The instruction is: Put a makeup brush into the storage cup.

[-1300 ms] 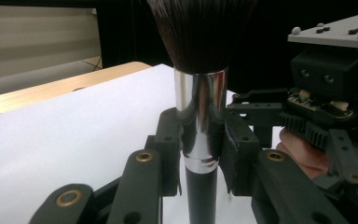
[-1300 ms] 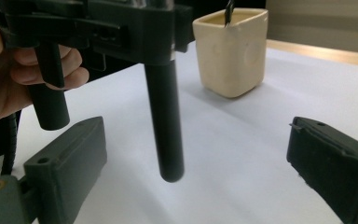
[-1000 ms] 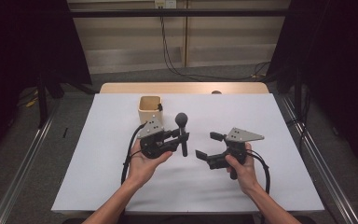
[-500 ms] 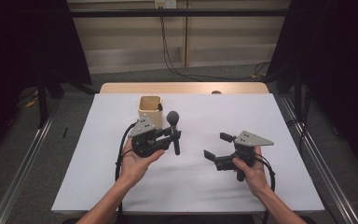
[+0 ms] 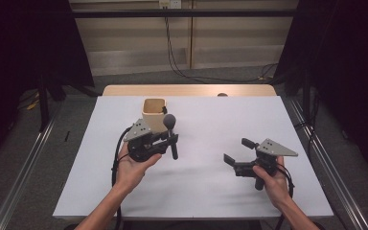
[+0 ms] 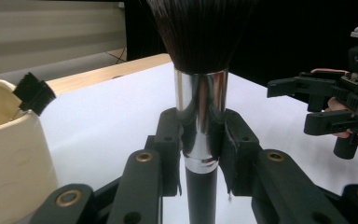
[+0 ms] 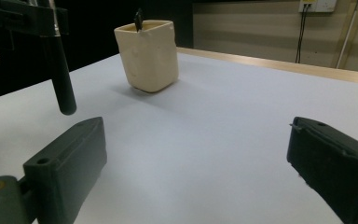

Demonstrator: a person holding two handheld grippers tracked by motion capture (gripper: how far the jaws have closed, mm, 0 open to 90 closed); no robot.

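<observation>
My left gripper [image 5: 171, 139] is shut on a makeup brush [image 5: 171, 131], held upright just in front of a cream cup [image 5: 154, 112]. In the left gripper view the pads clamp the brush's chrome ferrule [image 6: 201, 122], with dark bristles above and a black handle below. The cup [image 6: 9, 149] stands at the left there, and a small dark brush [image 6: 34, 92] sticks out of it. My right gripper [image 5: 238, 152] stands open over the white table at the right, with nothing between its jaws. In the right gripper view the cup [image 7: 148, 54] is ahead and the held brush's handle [image 7: 61, 77] hangs at the left.
A white sheet [image 5: 206, 191] covers the table; a wooden strip [image 5: 187, 90] runs along its far edge. Cables trail from both grippers. Metal rails [image 5: 26, 167] flank the table, and dark curtains stand on both sides.
My left gripper has carried the brush left and back, closer to the cup. My right gripper has drifted right and toward the near edge, still open.
</observation>
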